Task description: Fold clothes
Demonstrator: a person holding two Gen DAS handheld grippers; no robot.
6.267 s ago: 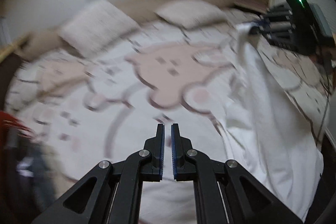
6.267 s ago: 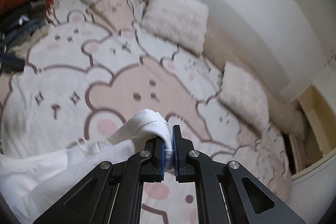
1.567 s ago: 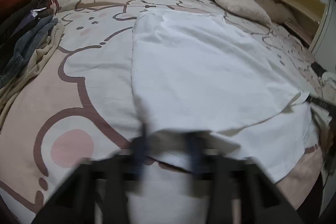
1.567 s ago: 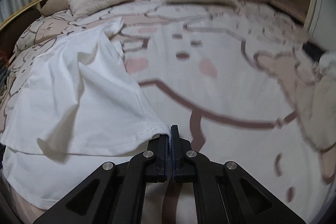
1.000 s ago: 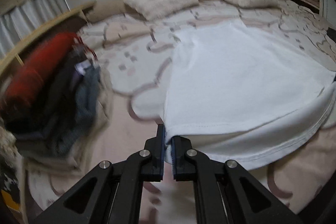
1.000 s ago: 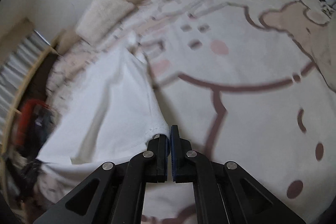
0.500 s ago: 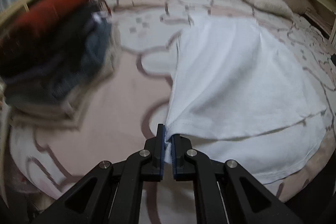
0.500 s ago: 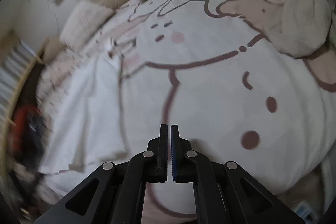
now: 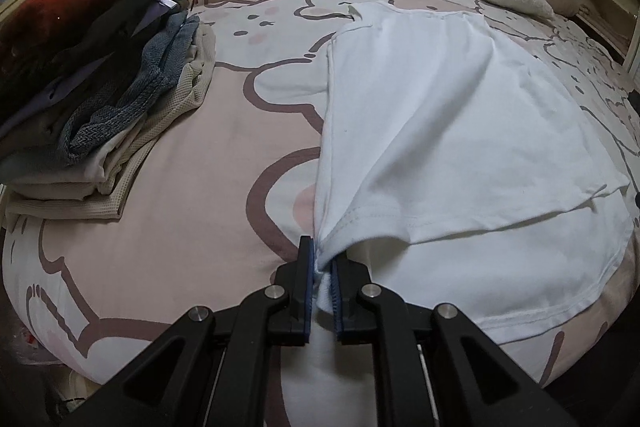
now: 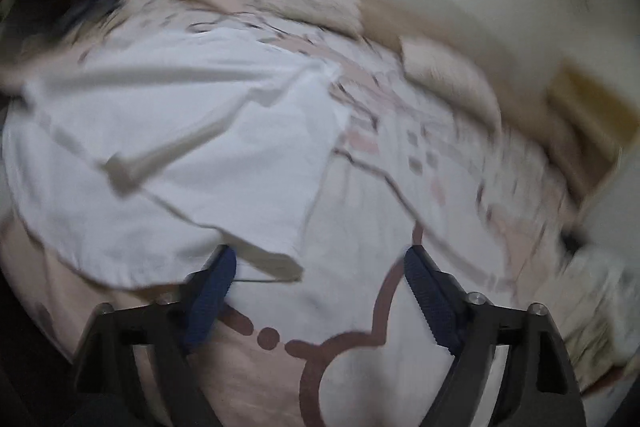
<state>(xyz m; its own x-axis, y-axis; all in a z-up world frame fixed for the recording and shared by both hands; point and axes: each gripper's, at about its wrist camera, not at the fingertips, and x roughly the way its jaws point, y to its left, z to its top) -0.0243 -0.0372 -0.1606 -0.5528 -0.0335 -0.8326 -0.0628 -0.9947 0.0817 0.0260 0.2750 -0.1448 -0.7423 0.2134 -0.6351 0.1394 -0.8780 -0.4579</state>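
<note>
— Between the pads of my left hand-held gripper [image 9: 321,265], what do you see?

— A corner of the white T-shirt [image 9: 440,115], pinched tight at the hem. From there the shirt spreads ahead and to the right across the bed [image 9: 192,179], its top layer folded over a lower one.

— And left of that hand-held gripper?

— A stack of folded clothes [image 9: 100,79], well apart from the shirt.

— My right hand-held gripper [image 10: 320,285]?

— Wide apart, holding nothing. The picture is blurred, but the shirt's edge lies just ahead, toward its left finger [image 10: 210,293].
</note>
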